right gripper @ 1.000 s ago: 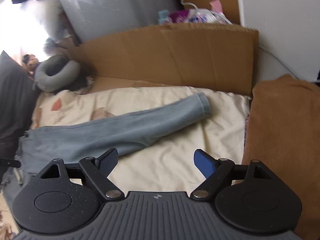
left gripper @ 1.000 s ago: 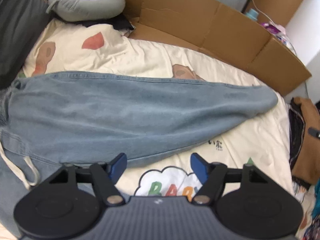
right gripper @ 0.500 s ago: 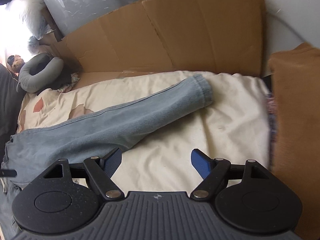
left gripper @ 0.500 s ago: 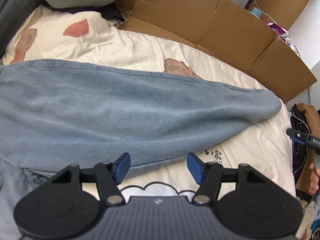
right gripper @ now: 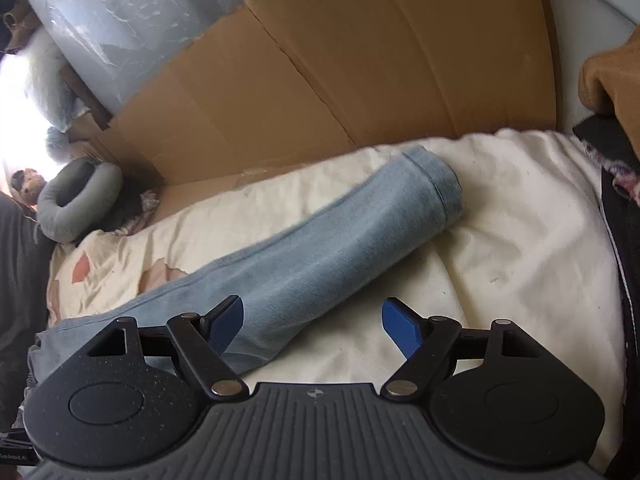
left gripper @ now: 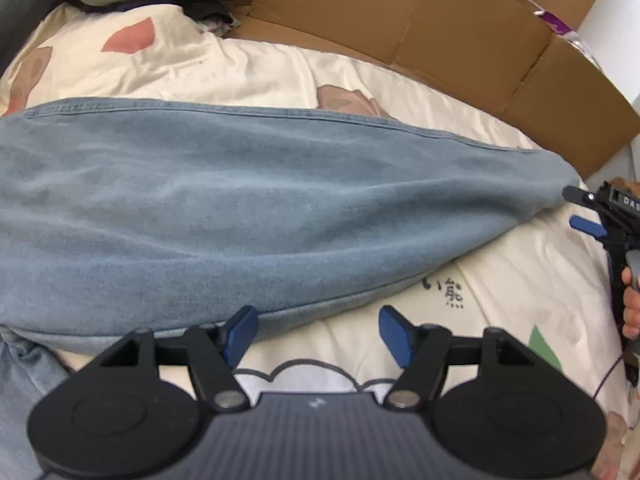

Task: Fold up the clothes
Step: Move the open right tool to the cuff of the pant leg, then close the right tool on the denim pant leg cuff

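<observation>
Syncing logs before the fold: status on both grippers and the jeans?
Left gripper open, jaws just reopened, at jeans near edge. Right gripper open over the leg, nothing gripped. Jeans flat on bedsheet. Nothing in the way.

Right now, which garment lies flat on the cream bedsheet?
The light-blue denim jeans, stretched across the sheet; the brown garment is heaped at the bed's edge.

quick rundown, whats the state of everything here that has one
light blue denim jeans: laid flat on the bed, legs stacked, hem end unfolded
left gripper: open, nothing between its fingers, at the jeans' near edge
right gripper: open, nothing gripped, over the lower leg
brown cardboard sheet: opened out, propped along the bed's far side
cream printed bedsheet: spread, wrinkled
</observation>
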### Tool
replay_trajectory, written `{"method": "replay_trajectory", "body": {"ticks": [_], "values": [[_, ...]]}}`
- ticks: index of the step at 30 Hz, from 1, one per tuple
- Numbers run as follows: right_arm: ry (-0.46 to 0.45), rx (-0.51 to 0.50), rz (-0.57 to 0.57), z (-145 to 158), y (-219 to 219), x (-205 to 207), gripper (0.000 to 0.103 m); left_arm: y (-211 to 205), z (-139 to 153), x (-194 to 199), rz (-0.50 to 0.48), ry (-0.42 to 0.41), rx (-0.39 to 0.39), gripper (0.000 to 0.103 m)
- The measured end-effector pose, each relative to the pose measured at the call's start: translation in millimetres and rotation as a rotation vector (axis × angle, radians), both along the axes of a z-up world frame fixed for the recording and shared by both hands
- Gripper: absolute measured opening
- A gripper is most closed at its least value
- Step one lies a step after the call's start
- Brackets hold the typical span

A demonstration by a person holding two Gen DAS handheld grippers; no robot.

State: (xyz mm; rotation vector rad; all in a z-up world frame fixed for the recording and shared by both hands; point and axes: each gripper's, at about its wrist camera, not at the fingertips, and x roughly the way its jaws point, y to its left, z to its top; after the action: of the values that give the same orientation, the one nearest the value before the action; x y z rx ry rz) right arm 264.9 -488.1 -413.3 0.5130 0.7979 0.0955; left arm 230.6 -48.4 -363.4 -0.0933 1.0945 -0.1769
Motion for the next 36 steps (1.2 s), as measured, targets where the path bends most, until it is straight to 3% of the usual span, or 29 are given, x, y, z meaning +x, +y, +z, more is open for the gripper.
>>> {"method": "replay_trajectory", "body": {"ticks": [5, 10, 12, 13, 14, 17, 19, 24, 30, 36], "values": [[0.013, 0.008, -0.013, -10, -2, 6, 0.080, -4, -7, 1, 0.037, -0.020, 0.029, 0.075], [0.023, 0.072, -0.058, -21, -7, 16, 0.068, -2, -13, 9, 0.082, -0.012, 0.010, 0.077], [0.022, 0.084, -0.071, -24, -8, 21, 0.054, -1, -16, 10, 0.098, -0.004, 0.007, 0.077], [0.026, 0.087, -0.080, -25, -9, 23, 0.032, -2, -17, 11, 0.101, -0.001, 0.011, 0.077], [0.026, 0.087, -0.088, -24, -9, 25, 0.019, -2, -17, 11, 0.100, -0.002, 0.016, 0.077], [0.000, 0.087, -0.093, -14, -9, 25, 0.006, -4, -17, 9, 0.097, -0.003, 0.025, 0.077], [-0.022, 0.084, -0.084, -4, -9, 21, 0.004, -2, -17, 8, 0.102, -0.005, 0.020, 0.076], [-0.043, 0.058, -0.060, 28, -3, 7, 0.003, 5, -15, 8, 0.130, -0.001, 0.000, 0.062], [-0.036, 0.029, -0.061, 52, 5, -9, 0.003, 5, -8, 8, 0.117, -0.016, 0.000, 0.062], [-0.021, -0.015, -0.068, 48, 12, 5, 0.003, 3, -3, 12, 0.102, -0.026, 0.007, 0.062]]}}
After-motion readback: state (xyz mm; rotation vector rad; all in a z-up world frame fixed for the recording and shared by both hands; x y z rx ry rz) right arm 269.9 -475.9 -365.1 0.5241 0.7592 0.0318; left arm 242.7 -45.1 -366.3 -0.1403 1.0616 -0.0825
